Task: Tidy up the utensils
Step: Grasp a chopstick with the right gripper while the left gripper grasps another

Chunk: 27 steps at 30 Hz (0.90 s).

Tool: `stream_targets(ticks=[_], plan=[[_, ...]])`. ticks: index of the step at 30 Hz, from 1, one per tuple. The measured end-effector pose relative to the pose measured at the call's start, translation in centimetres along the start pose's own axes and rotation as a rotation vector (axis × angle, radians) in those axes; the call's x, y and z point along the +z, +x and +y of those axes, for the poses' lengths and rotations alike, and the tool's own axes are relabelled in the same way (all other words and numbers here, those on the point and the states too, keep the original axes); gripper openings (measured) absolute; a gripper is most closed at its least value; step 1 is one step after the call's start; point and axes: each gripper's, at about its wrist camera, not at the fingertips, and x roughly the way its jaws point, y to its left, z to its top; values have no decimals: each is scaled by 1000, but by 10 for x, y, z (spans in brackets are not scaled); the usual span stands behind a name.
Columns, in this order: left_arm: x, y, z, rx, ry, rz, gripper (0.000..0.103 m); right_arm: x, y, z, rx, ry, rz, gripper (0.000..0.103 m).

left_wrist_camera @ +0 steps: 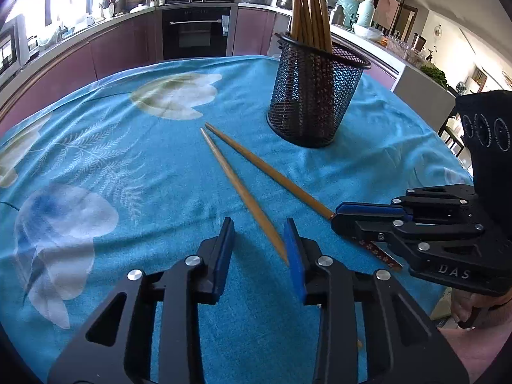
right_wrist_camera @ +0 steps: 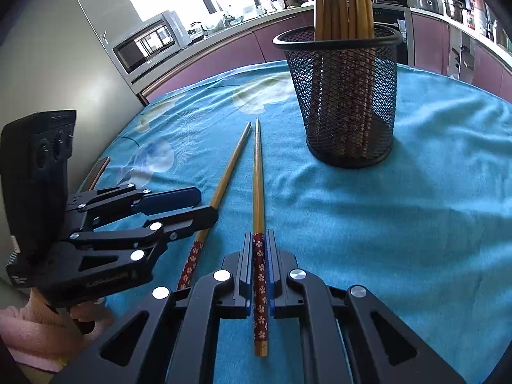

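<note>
From the left wrist view, the left hand-held gripper (left_wrist_camera: 259, 249) hangs low over the worktop (left_wrist_camera: 128, 166), which is covered by a blue flowered cloth; its jaws stand apart, with the thick end of one loose chopstick (left_wrist_camera: 243, 192) lying between them against the right blue pad, not pinched from both sides. A second chopstick (left_wrist_camera: 272, 172) lies just beside the first, their thin tips near each other, and its patterned end disappears into the right hand-held gripper (left_wrist_camera: 339, 214), which reaches in from the right edge. Beyond the chopstick tips stands a black mesh holder (left_wrist_camera: 316, 102), upright and full of chopsticks (left_wrist_camera: 310, 6). Behind the worktop runs a kitchen counter with a built-in oven (left_wrist_camera: 195, 32). From the right wrist view, the right hand-held gripper (right_wrist_camera: 260, 256) is clamped on the red flowered handle of its chopstick (right_wrist_camera: 258, 185), which points straight ahead along the cloth (right_wrist_camera: 416, 224). The other chopstick (right_wrist_camera: 227, 172) lies just to its left, crossed by the lower finger of the left hand-held gripper (right_wrist_camera: 204, 204), which hides its middle. The mesh holder (right_wrist_camera: 345, 102) stands ahead to the right, well clear of both. A microwave (right_wrist_camera: 147, 44) sits on the counter at upper left.
</note>
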Motion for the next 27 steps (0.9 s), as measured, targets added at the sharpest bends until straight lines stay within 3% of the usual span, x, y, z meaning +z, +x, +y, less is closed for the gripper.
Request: stream_targets(ticks=[6,13,24,27], plan=[[2,1,7,0,-16,9,18,-3,-4,6,11,-41,27,8],[5,0,15,20,-25,4,23,16,7,12,-33,-100,-8,19],[13,7,23,25,-23,12,25,46,40,21,-90,-191,7,18],[16,8,24,32,-23,13,25,48,42,20,-105,-189,0,7]])
